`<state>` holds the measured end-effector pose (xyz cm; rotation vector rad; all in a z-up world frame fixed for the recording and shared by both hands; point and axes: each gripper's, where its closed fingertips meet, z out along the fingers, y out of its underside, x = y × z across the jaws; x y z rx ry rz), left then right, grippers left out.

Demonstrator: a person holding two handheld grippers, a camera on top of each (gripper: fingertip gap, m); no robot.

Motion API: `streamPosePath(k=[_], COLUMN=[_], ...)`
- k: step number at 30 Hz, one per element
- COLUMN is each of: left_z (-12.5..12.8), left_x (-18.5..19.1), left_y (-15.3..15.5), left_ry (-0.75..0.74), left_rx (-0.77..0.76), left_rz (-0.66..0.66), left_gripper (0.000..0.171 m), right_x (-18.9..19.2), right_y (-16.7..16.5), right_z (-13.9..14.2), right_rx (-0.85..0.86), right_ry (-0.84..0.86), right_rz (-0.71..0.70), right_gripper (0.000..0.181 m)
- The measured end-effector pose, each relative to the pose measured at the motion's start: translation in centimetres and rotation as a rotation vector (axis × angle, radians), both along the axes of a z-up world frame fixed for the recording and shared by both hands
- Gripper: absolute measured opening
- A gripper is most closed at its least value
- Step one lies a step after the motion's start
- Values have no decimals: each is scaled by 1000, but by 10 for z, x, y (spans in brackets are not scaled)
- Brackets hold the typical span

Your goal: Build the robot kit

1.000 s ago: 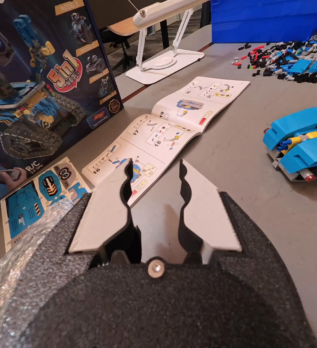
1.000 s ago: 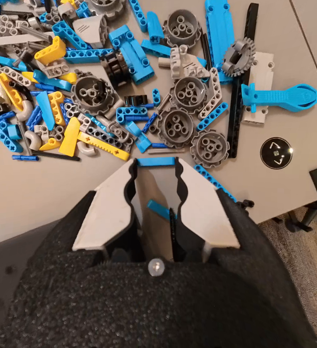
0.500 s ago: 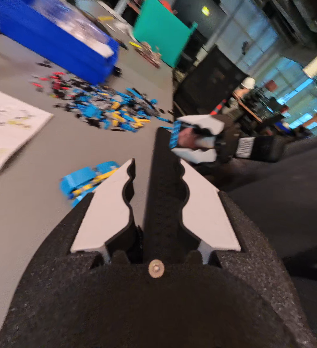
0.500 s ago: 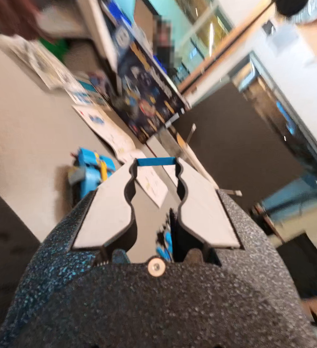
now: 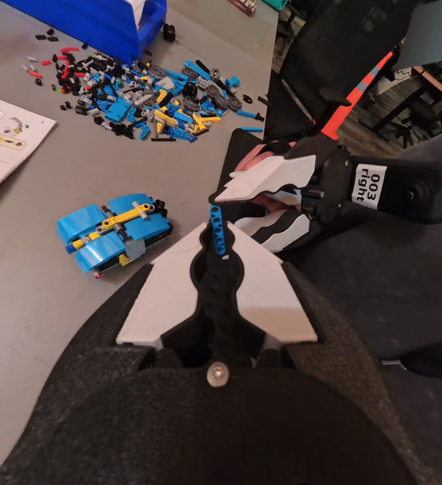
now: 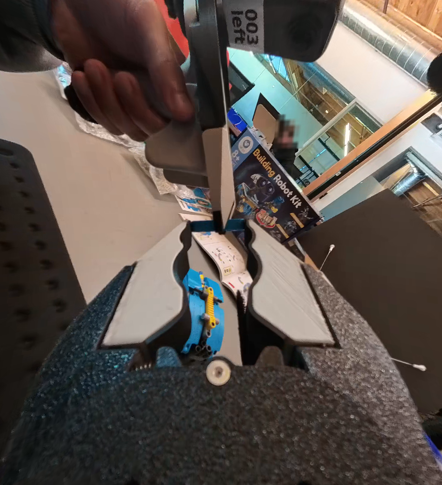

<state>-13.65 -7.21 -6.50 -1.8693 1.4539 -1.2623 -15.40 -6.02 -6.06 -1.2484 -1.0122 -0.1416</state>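
Left gripper (image 5: 216, 231) fingers are pressed in on a blue holed beam (image 5: 217, 229), pinching it near its middle; beam runs roughly 12-to-6 in the left wrist view, top end poking out past the tips. Right gripper (image 6: 217, 226) holds the same beam lengthwise, one end against each fingertip, so its fingers sit spread to the beam's length. In the right wrist view the left gripper comes in from 12 o'clock, tips clamped across the beam's centre. Both units are held up off the grey table (image 5: 88, 168), over its edge.

On the table at 9 o'clock of the left gripper: part-built blue and yellow model (image 5: 115, 231). Loose parts pile (image 5: 146, 105) at 11 o'clock, blue bin (image 5: 88, 23) beyond it. Open instruction booklet (image 5: 2, 141) at 10 o'clock, at the frame's left edge. Kit box (image 6: 272, 199) stands beyond the beam in the right wrist view.
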Motion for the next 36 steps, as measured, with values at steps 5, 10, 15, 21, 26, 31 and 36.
streamPosePath(k=[5,10,15,21,26,31,36], left_z=[-21,-64,-110,-139,-155,-156,-141], left_x=[-7,-71,-124,-107,-94,-87,-94], left_y=[10,102,247,330,353,354,302], left_ry=[61,424,862,981,1018,1014,1002], left_rx=[3,183,389,415,415,370,230], left_rz=[-2,-26,-27,-70,-106,-78,-172], left_gripper=[7,7,7,7,7,7,7], right_x=[-4,36,150,194,197,196,202], right_y=[7,30,65,64,70,71,74], right_z=[-21,-25,-50,-35,-41,-43,-46], right_rx=[-108,-318,-382,-383,-434,-438,-463], right_ry=[42,217,469,733,770,759,800], right_rz=[-1,-47,-237,-248,-234,-244,-256], right_gripper=[39,59,52,51,49,47,47])
